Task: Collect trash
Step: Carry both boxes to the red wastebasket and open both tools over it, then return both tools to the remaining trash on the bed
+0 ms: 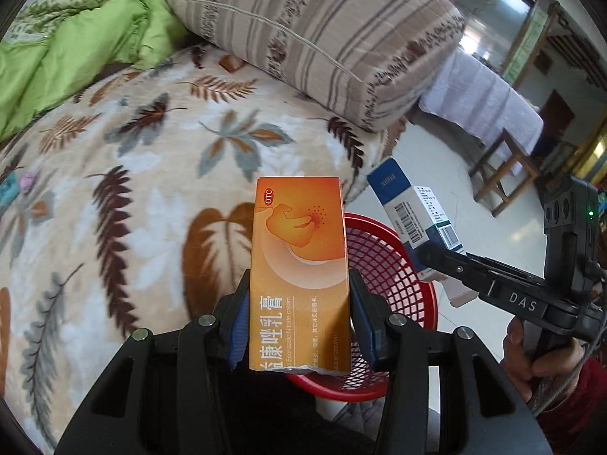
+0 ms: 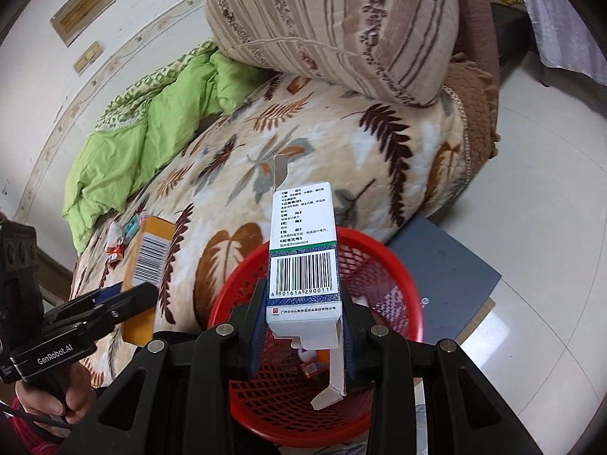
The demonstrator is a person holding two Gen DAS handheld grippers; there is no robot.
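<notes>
My left gripper (image 1: 299, 322) is shut on an orange medicine box (image 1: 299, 265) and holds it over the near rim of a red mesh basket (image 1: 394, 265). My right gripper (image 2: 303, 326) is shut on a white and blue medicine box (image 2: 303, 250) with open end flaps, held above the same red basket (image 2: 371, 265). The right gripper and its box (image 1: 417, 212) show at the right of the left wrist view. The left gripper (image 2: 125, 299) and the orange box (image 2: 151, 254) show at the left of the right wrist view. Small bits of trash lie inside the basket (image 2: 315, 364).
The basket stands on the floor beside a sofa with a leaf-patterned blanket (image 1: 151, 174). A striped cushion (image 1: 322, 34) and a green quilt (image 1: 76, 49) lie on it. Small wrappers (image 2: 121, 235) lie on the blanket. A dark flat board (image 2: 447, 265) lies on the tiled floor. A wooden stool (image 1: 504, 170) stands farther off.
</notes>
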